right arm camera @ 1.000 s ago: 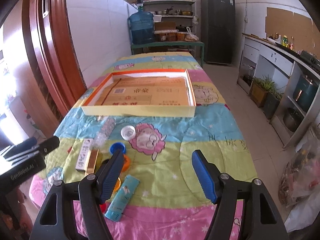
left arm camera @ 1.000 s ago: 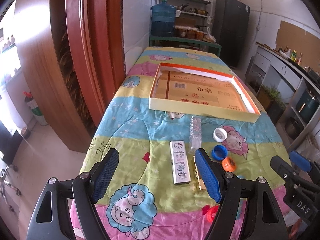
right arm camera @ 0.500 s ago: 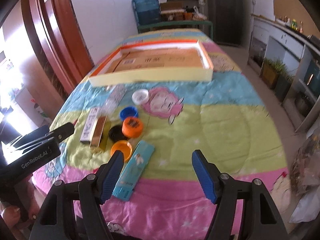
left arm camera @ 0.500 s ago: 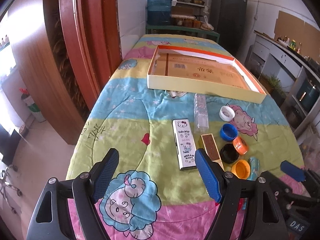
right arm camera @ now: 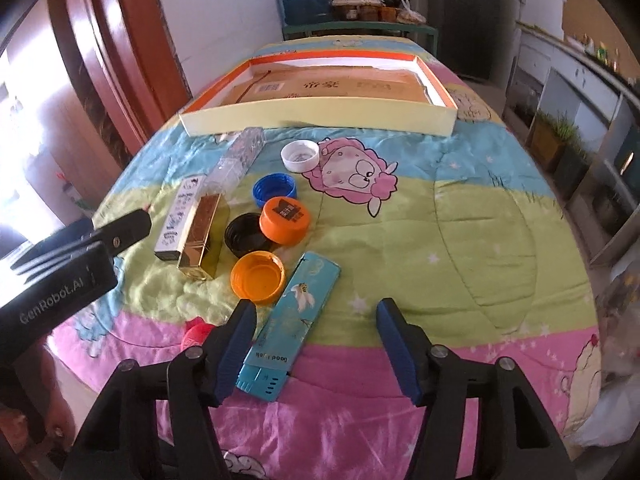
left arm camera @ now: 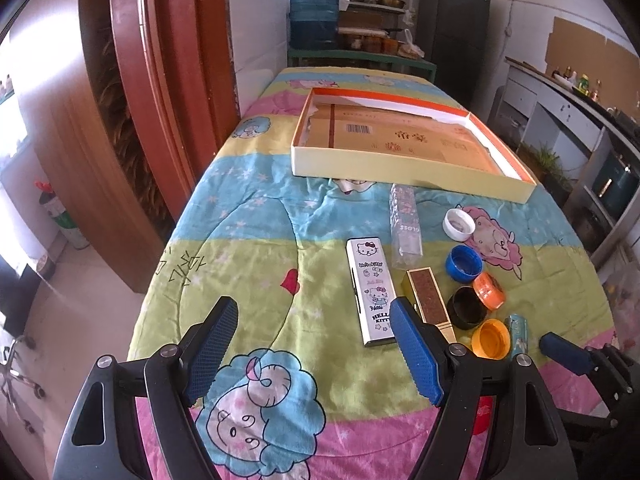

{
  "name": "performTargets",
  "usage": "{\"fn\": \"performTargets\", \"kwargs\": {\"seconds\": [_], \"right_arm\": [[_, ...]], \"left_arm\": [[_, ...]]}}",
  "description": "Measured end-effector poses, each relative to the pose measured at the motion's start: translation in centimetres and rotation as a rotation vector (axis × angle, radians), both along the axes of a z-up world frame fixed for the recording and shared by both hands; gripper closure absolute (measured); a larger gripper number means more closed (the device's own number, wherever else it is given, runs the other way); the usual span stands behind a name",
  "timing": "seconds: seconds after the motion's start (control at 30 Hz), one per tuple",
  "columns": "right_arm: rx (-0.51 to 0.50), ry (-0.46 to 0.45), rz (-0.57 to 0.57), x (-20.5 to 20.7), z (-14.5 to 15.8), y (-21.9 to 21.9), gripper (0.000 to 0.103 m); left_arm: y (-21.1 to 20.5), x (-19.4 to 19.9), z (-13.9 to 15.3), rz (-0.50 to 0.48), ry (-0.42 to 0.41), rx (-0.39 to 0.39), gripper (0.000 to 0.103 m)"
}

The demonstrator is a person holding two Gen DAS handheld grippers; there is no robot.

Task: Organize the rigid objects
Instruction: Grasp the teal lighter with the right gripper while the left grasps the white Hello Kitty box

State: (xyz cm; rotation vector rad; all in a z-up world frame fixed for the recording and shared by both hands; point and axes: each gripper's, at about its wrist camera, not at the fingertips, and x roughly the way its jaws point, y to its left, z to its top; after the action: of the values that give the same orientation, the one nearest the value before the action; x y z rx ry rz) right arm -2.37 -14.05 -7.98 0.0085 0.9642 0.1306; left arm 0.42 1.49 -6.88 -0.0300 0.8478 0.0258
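Both grippers are held above the near end of the table, and nothing is gripped by either. On the left gripper (left arm camera: 312,344) the fingers are spread wide apart over the cartoon quilt (left arm camera: 248,248); the same is seen on the right gripper (right arm camera: 316,344), whose fingers are also wide apart.

From the left wrist view, the small objects are grouped at about 2 o'clock from the left gripper. A white Hello Kitty case (left arm camera: 370,290) is laid lengthwise, with a gold box (left arm camera: 430,300) just beside it and a clear plastic box (left arm camera: 405,226) beyond. Further right are found a white cap (left arm camera: 459,223), a blue cap (left arm camera: 464,263), an orange cap (left arm camera: 489,290), a black lid (left arm camera: 467,307) and an orange lid (left arm camera: 491,339).

From the right wrist view, a teal case (right arm camera: 294,320) is seen at 11 o'clock of the right gripper, its near end close to the left finger. The shallow cardboard tray (left arm camera: 400,168) is placed at 12 o'clock, well apart from both grippers.
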Motion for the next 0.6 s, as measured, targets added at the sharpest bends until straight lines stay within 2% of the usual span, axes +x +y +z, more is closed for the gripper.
{"fn": "performTargets", "kwargs": {"seconds": [0.07, 0.13, 0.17, 0.33, 0.6], "right_arm": [[-0.02, -0.006, 0.013, 0.0, 0.0, 0.2, 0.049], [-0.022, -0.008, 0.025, 0.1, 0.1, 0.2, 0.068], [-0.026, -0.01, 0.028, 0.1, 0.1, 0.2, 0.073], [-0.033, -0.02, 0.027, -0.1, 0.4, -0.6, 0.078], [-0.027, -0.043, 0.009, 0.2, 0.8, -1.8, 0.079]], "left_arm": [[-0.1, 0.2, -0.2, -0.003, 0.004, 0.003, 0.023], [-0.2, 0.4, -0.3, -0.004, 0.005, 0.008, 0.023], [-0.3, 0.6, -0.4, -0.005, 0.008, 0.008, 0.023], [-0.8, 1.1, -0.9, -0.012, 0.021, 0.009, 0.023], [-2.2, 2.5, -2.2, 0.001, 0.067, 0.023, 0.024]]}}
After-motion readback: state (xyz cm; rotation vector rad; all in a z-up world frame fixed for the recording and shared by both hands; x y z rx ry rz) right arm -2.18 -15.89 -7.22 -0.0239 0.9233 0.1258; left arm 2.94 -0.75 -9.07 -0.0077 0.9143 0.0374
